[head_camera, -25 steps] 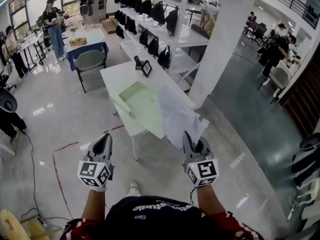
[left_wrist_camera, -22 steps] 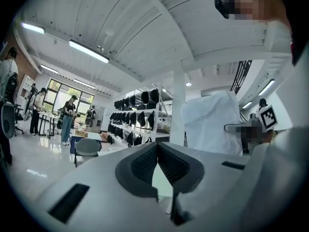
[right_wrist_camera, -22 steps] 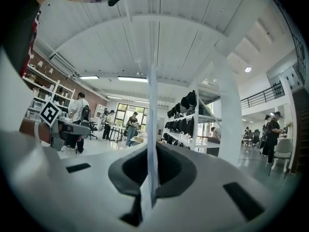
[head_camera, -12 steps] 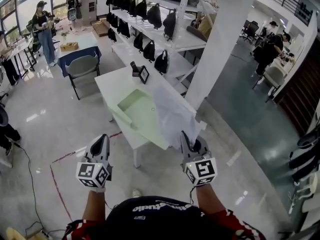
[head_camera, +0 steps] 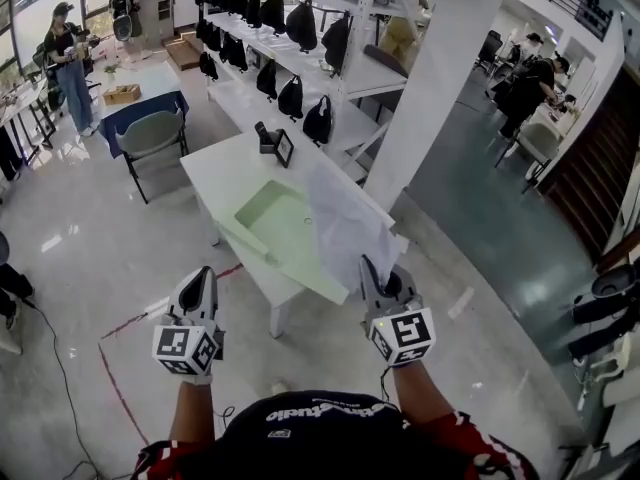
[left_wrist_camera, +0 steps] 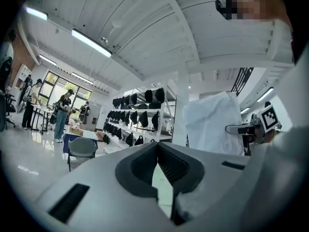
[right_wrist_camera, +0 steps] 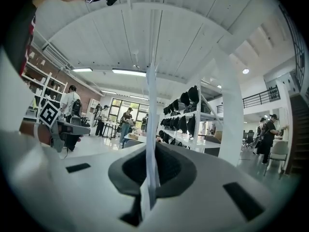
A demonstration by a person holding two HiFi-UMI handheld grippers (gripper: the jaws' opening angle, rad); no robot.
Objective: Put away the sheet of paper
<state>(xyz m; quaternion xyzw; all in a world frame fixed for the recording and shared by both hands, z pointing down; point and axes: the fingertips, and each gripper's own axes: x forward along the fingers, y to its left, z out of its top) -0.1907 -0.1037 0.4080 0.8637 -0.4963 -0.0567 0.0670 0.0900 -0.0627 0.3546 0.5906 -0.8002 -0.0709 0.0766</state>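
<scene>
The white sheet of paper [head_camera: 345,226] stands upright with its lower edge clamped in my right gripper [head_camera: 369,270], which is shut on it. In the right gripper view the sheet of paper [right_wrist_camera: 151,129] shows edge-on between the jaws. My left gripper [head_camera: 203,276] is held level to the left, shut and empty, over the floor short of the table. In the left gripper view its jaws meet with nothing between them, and the sheet of paper [left_wrist_camera: 212,124] shows at the right. Ahead stands a white table [head_camera: 215,168] with a pale green tray [head_camera: 272,218] on it.
A small picture frame [head_camera: 284,148] and a black device [head_camera: 264,136] stand at the table's far end. Shelves with black bags [head_camera: 290,96] run behind it and a white pillar [head_camera: 430,88] rises to the right. A grey-green chair [head_camera: 152,133] and several people are at the far left.
Both grippers have come closer to the table, the right one still holding the sheet. The table and tray sit slightly higher and further left in the head view.
</scene>
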